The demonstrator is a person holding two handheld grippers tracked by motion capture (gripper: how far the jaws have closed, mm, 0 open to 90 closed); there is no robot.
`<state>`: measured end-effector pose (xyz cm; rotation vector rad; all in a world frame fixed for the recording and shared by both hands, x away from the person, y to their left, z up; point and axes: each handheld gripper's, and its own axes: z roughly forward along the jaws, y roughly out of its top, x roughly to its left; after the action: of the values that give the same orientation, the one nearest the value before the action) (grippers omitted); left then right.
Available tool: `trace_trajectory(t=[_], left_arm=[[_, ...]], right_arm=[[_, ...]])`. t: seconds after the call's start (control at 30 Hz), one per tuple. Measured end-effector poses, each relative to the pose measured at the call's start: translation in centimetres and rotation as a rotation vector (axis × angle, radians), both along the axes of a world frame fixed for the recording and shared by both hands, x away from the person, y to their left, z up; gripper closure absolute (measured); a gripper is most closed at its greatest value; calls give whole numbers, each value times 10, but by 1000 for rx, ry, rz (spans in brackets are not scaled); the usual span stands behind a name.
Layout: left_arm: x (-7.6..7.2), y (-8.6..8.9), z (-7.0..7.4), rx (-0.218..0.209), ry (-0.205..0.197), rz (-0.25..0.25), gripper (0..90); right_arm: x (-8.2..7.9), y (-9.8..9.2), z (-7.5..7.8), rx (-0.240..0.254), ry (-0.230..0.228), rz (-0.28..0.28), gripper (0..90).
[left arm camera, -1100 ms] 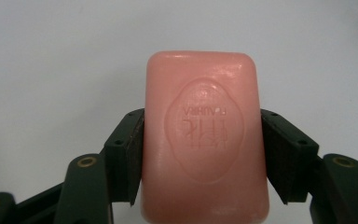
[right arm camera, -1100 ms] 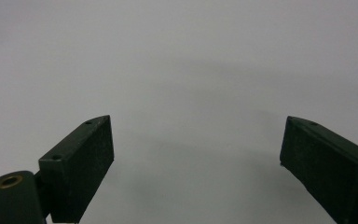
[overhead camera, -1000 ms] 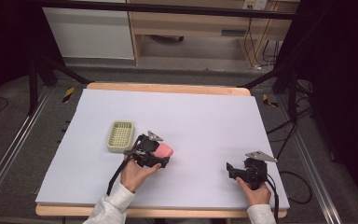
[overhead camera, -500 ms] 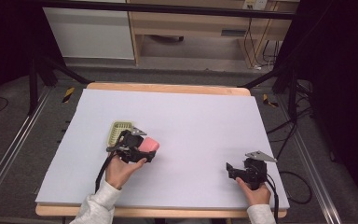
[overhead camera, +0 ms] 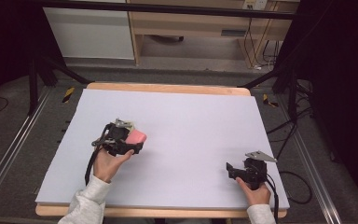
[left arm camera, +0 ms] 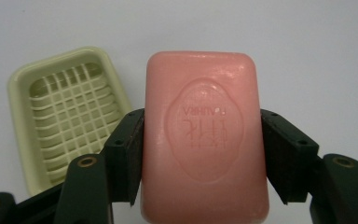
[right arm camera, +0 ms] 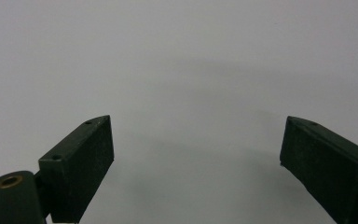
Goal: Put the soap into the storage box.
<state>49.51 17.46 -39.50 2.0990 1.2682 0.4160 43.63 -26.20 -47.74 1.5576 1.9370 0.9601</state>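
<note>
Surroundings: dark room with a pale wooden cabinet (overhead camera: 200, 23) at the upper middle of the high view, cables (overhead camera: 261, 46) hanging at its right, black stand legs at both upper sides.
Surface: white table (overhead camera: 191, 116) with a wooden edge, bare across the middle and upper part of the frame.
Left gripper: left gripper (overhead camera: 131, 142) at the centre left of the high view, held in a hand with a light grey sleeve (overhead camera: 86, 205) coming in from the bottom edge; its jaws are clamped on the two long sides of the soap.
Soap: pink soap bar (left arm camera: 205, 135) held between the black pads, filling the middle of the left gripper view, with a stamped oval and lettering on its face; in the high view it shows as a pink block at the gripper's tip.
Container: pale green soap dish (left arm camera: 67, 116) at the left of the left gripper view, lying on the table just beside the soap; its slatted grid floor holds nothing.
In the way: the left jaw covers the dish's lower right corner.
Right gripper: right gripper (overhead camera: 233, 169) at the lower right of the high view, resting on the table, well apart from the soap; its jaws stand wide apart with only white table between them.
</note>
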Motion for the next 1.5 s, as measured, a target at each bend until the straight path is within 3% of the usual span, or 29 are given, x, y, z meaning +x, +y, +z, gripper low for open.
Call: trace_trajectory(t=[0.4, 0.93, 1.5], left_arm=[[14, 21, 5, -1, -10, 65, 371], [35, 33, 7, 8, -12, 119, 371], [51, 40, -7, 16, 10, 174, 371]], right_arm=[[0, 0, 0, 1, 2, 0, 99], [1, 1, 0, 1, 0, 3, 99], [1, 1, 0, 0, 0, 3, 99]])
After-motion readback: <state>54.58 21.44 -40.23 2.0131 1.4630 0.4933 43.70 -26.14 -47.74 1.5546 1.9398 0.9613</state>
